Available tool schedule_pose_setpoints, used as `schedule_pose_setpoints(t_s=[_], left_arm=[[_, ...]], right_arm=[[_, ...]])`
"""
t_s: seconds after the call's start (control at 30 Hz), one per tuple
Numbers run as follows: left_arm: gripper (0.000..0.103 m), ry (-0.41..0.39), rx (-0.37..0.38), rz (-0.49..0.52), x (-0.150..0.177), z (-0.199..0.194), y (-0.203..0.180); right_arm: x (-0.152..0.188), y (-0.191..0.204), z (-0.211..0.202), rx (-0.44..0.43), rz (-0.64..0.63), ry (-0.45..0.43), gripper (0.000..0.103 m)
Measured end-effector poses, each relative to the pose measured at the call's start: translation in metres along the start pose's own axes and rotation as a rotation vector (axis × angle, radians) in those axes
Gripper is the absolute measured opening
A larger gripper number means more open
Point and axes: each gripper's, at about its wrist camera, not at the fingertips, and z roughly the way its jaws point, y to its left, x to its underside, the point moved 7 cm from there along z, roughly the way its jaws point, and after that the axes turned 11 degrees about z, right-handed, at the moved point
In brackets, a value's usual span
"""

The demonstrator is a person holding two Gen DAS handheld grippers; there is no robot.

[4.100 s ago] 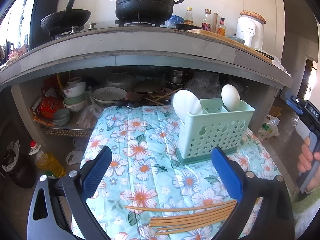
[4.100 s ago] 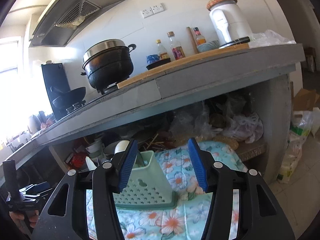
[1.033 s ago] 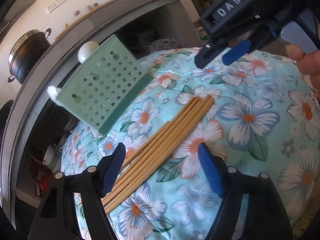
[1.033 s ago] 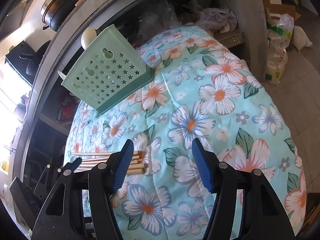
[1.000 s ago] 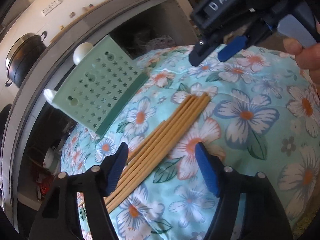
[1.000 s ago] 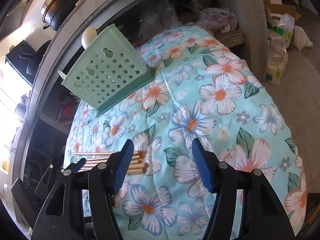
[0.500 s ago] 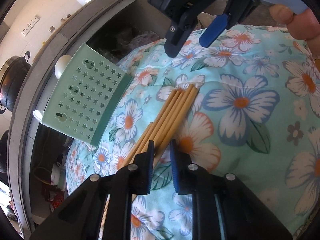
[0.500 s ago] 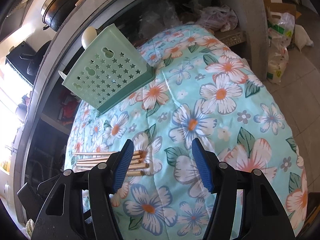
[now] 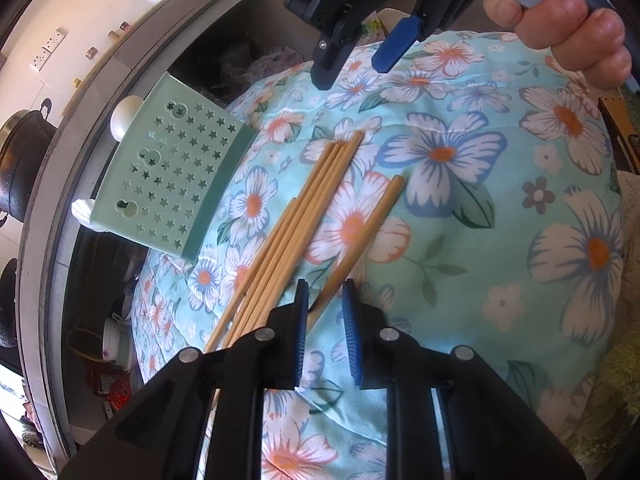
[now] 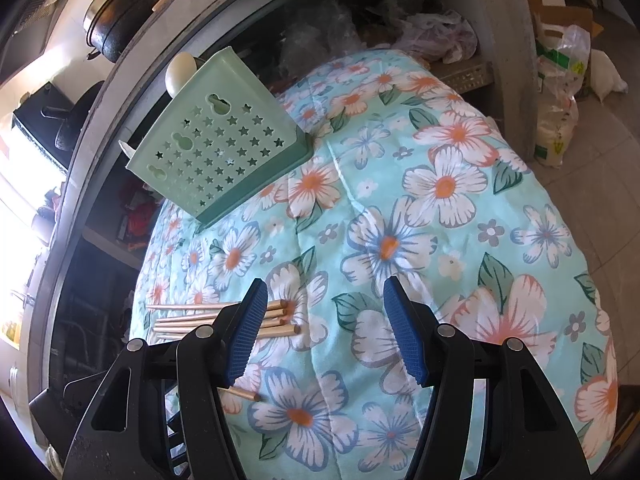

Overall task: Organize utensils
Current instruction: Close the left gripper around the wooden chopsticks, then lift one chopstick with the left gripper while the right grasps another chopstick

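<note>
Sorting has barely begun: the green caddy (image 9: 176, 184) at the quilt's (image 9: 500, 240) far left edge holds only white spoons (image 9: 126, 118). 5 chopsticks (image 9: 288, 232) lie mid-quilt. My left gripper (image 9: 324, 312), jaws easing apart, straddles 1 stray chopstick (image 9: 368, 228); my right gripper (image 10: 324, 328) hangs wide, empty.

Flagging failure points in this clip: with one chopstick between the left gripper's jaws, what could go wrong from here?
The left gripper is opening slightly around the lone chopstick, near its thin end; it may slip or swing when lifted. The other chopsticks lie close beside the jaws and could be nudged across the floral cloth. The green basket already holds spoons, narrowing the drop-in.
</note>
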Motion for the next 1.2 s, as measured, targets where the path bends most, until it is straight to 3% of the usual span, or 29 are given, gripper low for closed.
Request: schedule_pose_setpoints(t_s=[0.4, 0.8, 0.87, 1.03, 1.2], left_arm=[[0.028, -0.076, 0.012, 0.035, -0.020, -0.001, -0.003], [0.027, -0.096, 0.045, 0.030, -0.033, 0.026, -0.002], [0.019, -0.110, 0.044, 0.029, -0.035, 0.025, -0.001], [0.013, -0.137, -0.033, 0.063, -0.041, 0.021, 0.004], [0.011, -0.163, -0.101, 0.016, -0.042, 0.011, 0.031]], right_arm=[[-0.001, -0.002, -0.002, 0.001, 0.005, 0.001, 0.058], [-0.001, -0.003, -0.002, -0.008, 0.017, 0.004, 0.058], [-0.001, -0.003, -0.003, -0.010, 0.021, 0.005, 0.058], [-0.003, -0.004, -0.008, -0.012, 0.028, -0.004, 0.058], [-0.007, -0.004, -0.012, -0.029, 0.047, -0.016, 0.058]])
